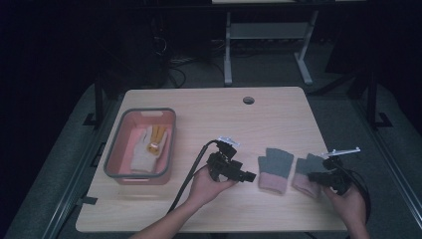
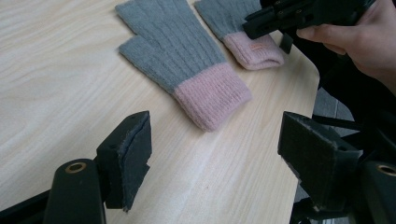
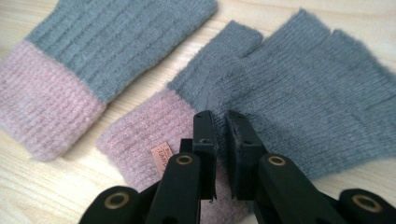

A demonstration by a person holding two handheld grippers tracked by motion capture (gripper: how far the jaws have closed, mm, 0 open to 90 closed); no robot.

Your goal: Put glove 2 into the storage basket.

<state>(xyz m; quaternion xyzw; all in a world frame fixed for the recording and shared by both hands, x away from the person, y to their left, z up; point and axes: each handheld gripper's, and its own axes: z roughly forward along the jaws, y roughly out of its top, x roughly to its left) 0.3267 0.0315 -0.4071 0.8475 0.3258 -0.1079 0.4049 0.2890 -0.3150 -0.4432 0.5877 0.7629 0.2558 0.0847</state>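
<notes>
Right now the right gripper (image 3: 219, 122) has its jaws pressed together on a fold of the right-hand glove (image 3: 299, 88) — a pinch of grey knit just above the pink cuff, the glove lying flat on the table (image 1: 214, 119). The other glove of the pair (image 1: 275, 169) lies just beside it, toward the bin (image 1: 141, 147), not touching. The left gripper (image 2: 215, 149) hovers with jaws spread wide and nothing between them, aimed at that second glove from the bin side. To do this step well, I judge the lift should be slow and straight up — the pinch looks thin, and soft knit may slip. Carrying it over its neighbour toward the bin, which already holds a white glove (image 1: 145, 149), calls for enough height that the dangling cuff doesn't drag.
</notes>
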